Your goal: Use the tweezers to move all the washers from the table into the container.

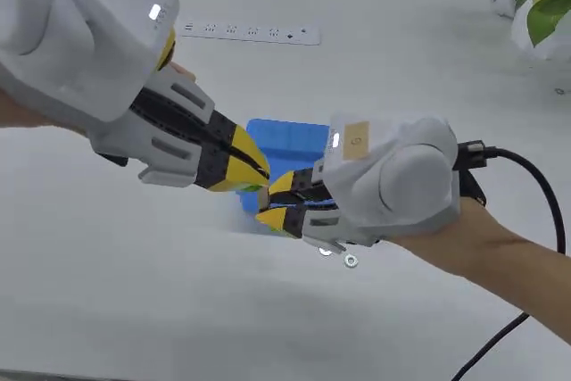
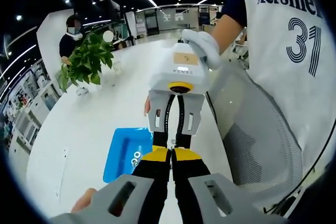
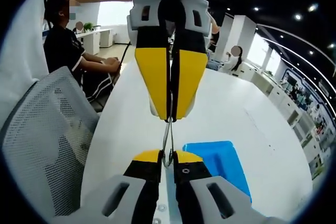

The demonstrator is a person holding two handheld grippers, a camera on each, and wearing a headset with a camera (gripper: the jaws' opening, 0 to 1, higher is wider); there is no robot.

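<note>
The right gripper (image 3: 167,157) has its jaws pressed together on one end of the thin metal tweezers (image 3: 168,139), and the left gripper (image 3: 170,113), facing it tip to tip, pinches the other end between its yellow pads. Just beyond the meeting tips lies the blue container (image 1: 287,136) on the white tabletop (image 1: 134,292), with a few washers (image 2: 135,157) already inside it. Two more washers (image 1: 350,261) lie loose on the tabletop just below the right gripper's body, near the container's near right corner.

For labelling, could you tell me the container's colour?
The container is blue, seen best in the left gripper view.
</note>
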